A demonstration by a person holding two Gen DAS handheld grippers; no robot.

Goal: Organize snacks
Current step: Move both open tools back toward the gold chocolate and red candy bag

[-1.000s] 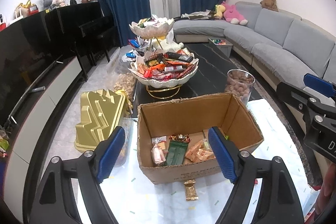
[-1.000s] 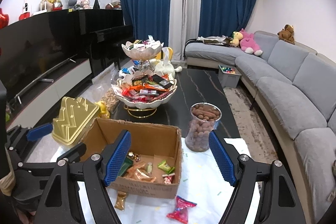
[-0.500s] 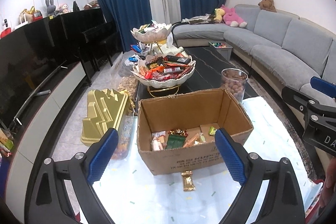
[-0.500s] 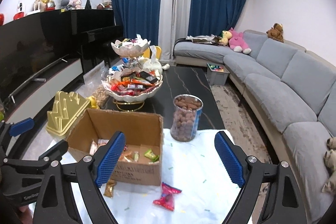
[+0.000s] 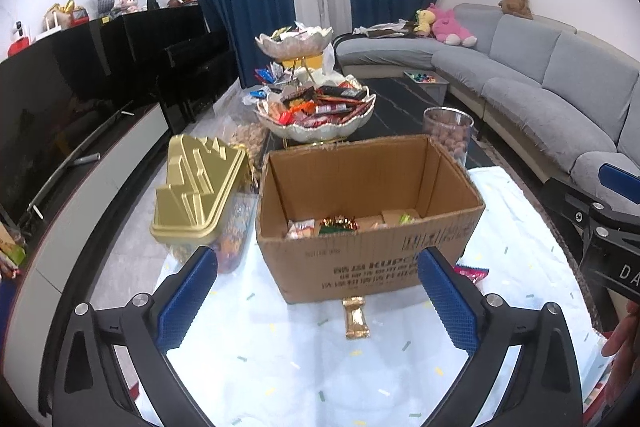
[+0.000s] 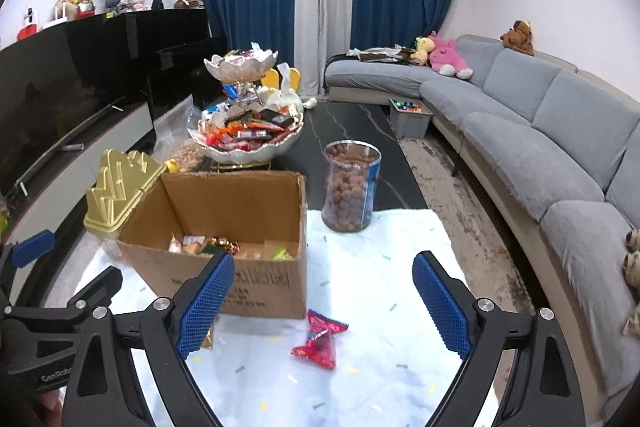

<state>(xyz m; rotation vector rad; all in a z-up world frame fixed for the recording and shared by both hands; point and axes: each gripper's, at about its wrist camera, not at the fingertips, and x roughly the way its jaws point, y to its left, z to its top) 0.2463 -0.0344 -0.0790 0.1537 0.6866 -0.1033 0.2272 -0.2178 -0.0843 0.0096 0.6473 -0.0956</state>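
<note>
An open cardboard box (image 5: 360,259) (image 6: 256,283) with several wrapped snacks inside stands on a white speckled cloth. In front of it lies a gold snack bar (image 5: 355,319). Two red wrapped snacks (image 6: 320,341) lie at the box's right front corner; a corner of one red snack (image 5: 472,273) shows in the left wrist view. My left gripper (image 5: 318,301) hangs low before the box, its jaws opening, nothing between them. My right gripper (image 6: 324,307) hovers over the red snacks, jaws opening too, with nothing held.
A gold lidded container (image 5: 198,195) (image 6: 120,187) stands left of the box. A clear jar of brown nuts (image 6: 350,187) stands behind on the right. A two-tier snack dish (image 5: 316,115) sits on the dark table. A grey sofa (image 6: 540,147) runs along the right.
Both grippers have pulled back from the box and sunk lower, and their jaws have spread wider. The box now looks farther off, and the gold bar and red snacks show more fully.
</note>
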